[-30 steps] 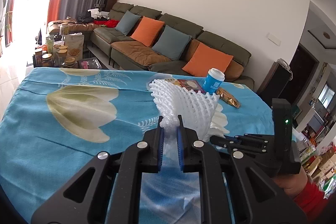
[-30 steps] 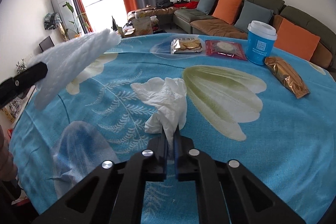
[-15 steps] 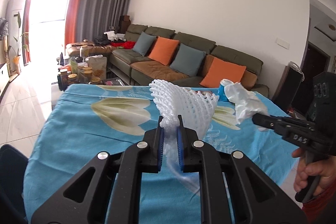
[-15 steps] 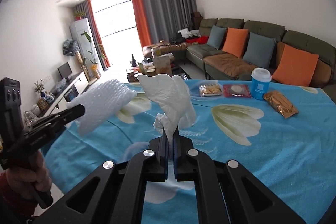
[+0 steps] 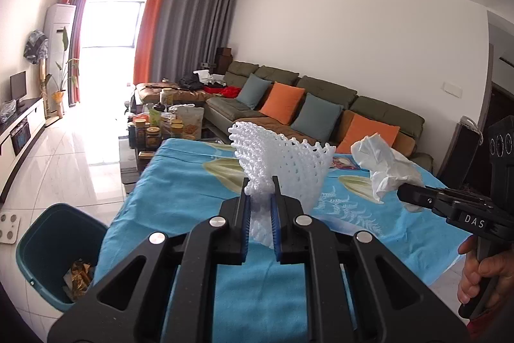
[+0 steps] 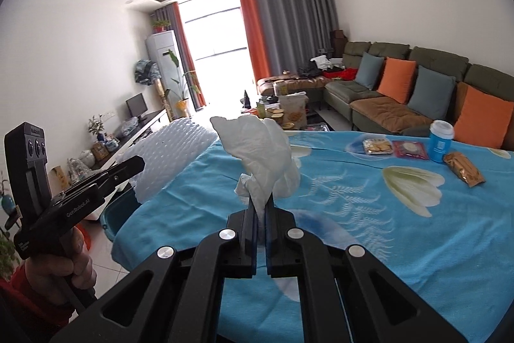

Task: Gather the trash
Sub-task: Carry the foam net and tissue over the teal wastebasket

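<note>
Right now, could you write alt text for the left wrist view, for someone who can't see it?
A black left tool pinches a white foam fruit net above a table draped in a blue floral cloth. At right, a hand-held right tool grips a crumpled white tissue. A teal bin stands on the floor at lower left.

A green sectional sofa (image 6: 401, 85) lines the white wall, carrying orange cushions (image 6: 396, 74) and grey-blue cushions (image 6: 430, 92). Orange and grey curtains (image 6: 289, 31) flank a bright window. A low table crowded with jars (image 5: 151, 127) stands beyond the blue flowered tablecloth (image 6: 385, 230). A white floor air conditioner (image 6: 165, 66), potted plant and small monitor (image 6: 136, 105) occupy the far side.
</note>
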A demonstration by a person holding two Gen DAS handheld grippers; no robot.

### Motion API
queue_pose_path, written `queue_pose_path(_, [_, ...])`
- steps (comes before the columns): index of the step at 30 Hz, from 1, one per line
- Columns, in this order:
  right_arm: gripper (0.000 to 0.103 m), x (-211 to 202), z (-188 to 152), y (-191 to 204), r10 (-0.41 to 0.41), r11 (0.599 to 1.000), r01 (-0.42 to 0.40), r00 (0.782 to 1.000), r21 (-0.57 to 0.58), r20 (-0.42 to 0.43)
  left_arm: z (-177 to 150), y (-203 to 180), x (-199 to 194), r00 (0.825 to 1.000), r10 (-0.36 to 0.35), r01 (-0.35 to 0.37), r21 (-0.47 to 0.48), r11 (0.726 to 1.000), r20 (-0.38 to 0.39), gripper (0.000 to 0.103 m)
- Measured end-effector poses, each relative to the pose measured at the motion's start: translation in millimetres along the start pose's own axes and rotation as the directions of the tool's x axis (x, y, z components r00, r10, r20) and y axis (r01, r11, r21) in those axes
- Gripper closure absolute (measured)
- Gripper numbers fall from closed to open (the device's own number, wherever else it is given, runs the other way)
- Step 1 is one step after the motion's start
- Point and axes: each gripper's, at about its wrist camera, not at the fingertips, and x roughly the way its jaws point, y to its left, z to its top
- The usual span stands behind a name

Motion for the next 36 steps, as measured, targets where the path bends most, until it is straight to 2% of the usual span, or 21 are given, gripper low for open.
queue_pose_path(9, [0.1, 2.5, 3.2, 49.5, 0.068, 0.995, -0.067, 0.998, -0.079, 0.01, -4.7, 28.7, -53.9, 0.996, 0.076, -0.074, -0.05, 0.996, 0.049, 0.091])
queue_pose_path(21, [0.099, 9.9, 7.8, 79.4, 0.12, 0.984, -0.119, 0.993, -0.135, 0.002, -4.7, 51.9, -98.8, 0.987, 0.141, -0.134, -0.085, 0.987, 0.079, 0.091])
queue_pose_path(32, [0.099, 48.9, 13.9, 109.8, 0.194, 0.959, -0.203, 0.979, -0.199, -0.065, -10.3, 91.2, -123.2, 0.961, 0.269, -0.258, -0.14, 0.956, 0.066, 0.091])
queue_pose_path(36, [0.099, 69.7, 18.8, 122.5, 0.232, 0.943, -0.249, 0.968, -0.221, -0.099, -16.5, 108.7, -129.6, 0.943, 0.33, -0.32, -0.163, 0.933, 0.042, 0.091])
